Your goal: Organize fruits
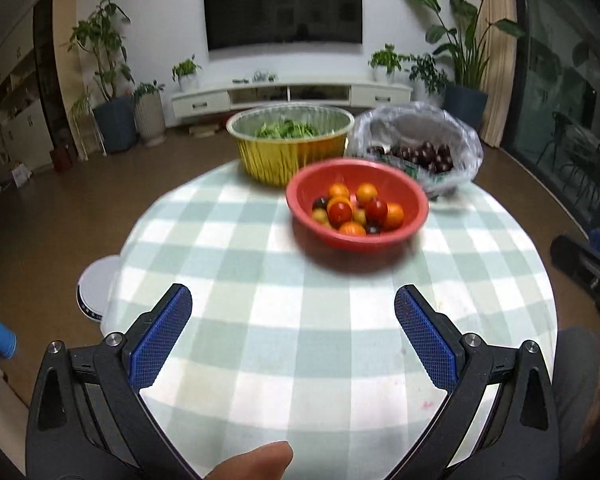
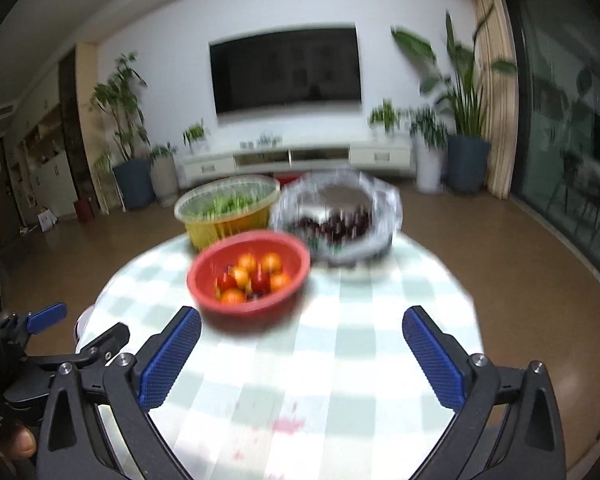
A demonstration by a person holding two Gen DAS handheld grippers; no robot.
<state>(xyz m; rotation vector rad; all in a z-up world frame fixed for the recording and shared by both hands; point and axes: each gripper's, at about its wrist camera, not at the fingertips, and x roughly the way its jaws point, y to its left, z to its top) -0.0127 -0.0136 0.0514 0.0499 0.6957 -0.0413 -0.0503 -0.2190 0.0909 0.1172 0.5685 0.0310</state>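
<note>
Resting on checked cloth [image 1: 220, 240]: round red plastic bowl [image 1: 412, 204] holding glossy fruits [image 1: 356, 208] (orange, red, dark).
Left gripper [image 1: 293, 308]: jaws gaping wide, empty.
Right gripper [image 2: 301, 328]: jaws gaping wide, empty.
Behind: pleated foil tub [image 1: 276, 160]; crinkled bag [image 1: 460, 136].

A home living room: wall-mounted television [image 1: 282, 8], low white media cabinet [image 1: 292, 96], potted plants [image 1: 460, 52]
</note>
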